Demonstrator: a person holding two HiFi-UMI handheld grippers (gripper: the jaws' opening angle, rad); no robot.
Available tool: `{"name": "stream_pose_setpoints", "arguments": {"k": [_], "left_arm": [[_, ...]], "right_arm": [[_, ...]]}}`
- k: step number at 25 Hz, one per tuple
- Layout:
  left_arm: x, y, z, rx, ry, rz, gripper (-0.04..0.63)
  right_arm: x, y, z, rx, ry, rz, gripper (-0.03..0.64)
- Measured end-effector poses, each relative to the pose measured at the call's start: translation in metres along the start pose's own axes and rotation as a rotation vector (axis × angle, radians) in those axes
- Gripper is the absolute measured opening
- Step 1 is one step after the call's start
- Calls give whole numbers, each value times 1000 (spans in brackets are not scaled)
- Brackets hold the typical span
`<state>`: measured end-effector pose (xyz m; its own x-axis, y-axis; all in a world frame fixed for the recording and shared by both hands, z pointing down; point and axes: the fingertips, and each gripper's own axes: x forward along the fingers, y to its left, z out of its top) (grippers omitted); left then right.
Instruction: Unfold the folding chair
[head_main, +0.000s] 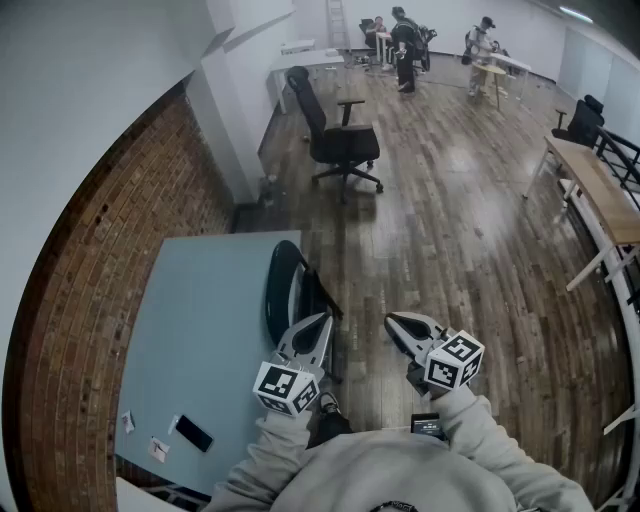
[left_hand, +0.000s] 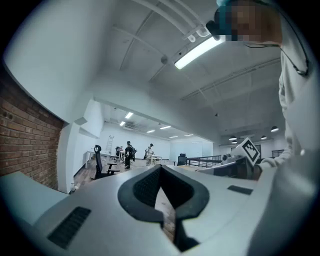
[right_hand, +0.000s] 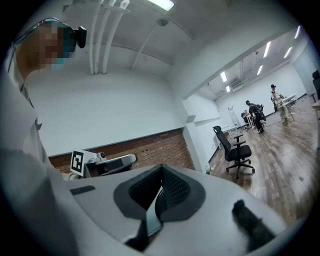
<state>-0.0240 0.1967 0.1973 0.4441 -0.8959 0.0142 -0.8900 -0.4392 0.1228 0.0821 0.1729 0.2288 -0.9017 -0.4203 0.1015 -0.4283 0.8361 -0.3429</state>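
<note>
The folding chair (head_main: 285, 288), black with a rounded back, stands folded flat and leans against the right edge of the pale blue table (head_main: 200, 320). My left gripper (head_main: 317, 324) hovers just right of its lower frame, jaws shut and empty. My right gripper (head_main: 396, 322) is held beside it over the wooden floor, also shut with nothing in it. In the left gripper view the left gripper (left_hand: 161, 170) points level across the room, and the right gripper (left_hand: 240, 159) shows at its side. The right gripper view has the right gripper (right_hand: 161, 172) with the left gripper (right_hand: 102, 163) before the brick wall.
A black office chair (head_main: 338, 140) stands on the wood floor ahead. A phone (head_main: 193, 432) and small cards lie on the table's near corner. The brick wall (head_main: 90, 290) runs along the left. A wooden desk (head_main: 600, 190) and railing are at the right; people (head_main: 405, 45) stand far back.
</note>
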Motion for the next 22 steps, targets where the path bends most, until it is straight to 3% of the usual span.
{"name": "stream_pose_setpoints", "arguments": {"k": [7,11,16,22], "left_arm": [[29,128,3,75,-1,33,6],[47,187,-5,94,42,12,6],[77,221,-10,99,87,-28,6],[100,240,-3,79,87,-9,6]], "right_arm": [[111,-53,21,-30,-26,-35,8],[159,-80,39,-18,-50,-87,8],[186,-106,60,-21,-64,-124,8],[201,-127,84,-29,-58,-118,8]]}}
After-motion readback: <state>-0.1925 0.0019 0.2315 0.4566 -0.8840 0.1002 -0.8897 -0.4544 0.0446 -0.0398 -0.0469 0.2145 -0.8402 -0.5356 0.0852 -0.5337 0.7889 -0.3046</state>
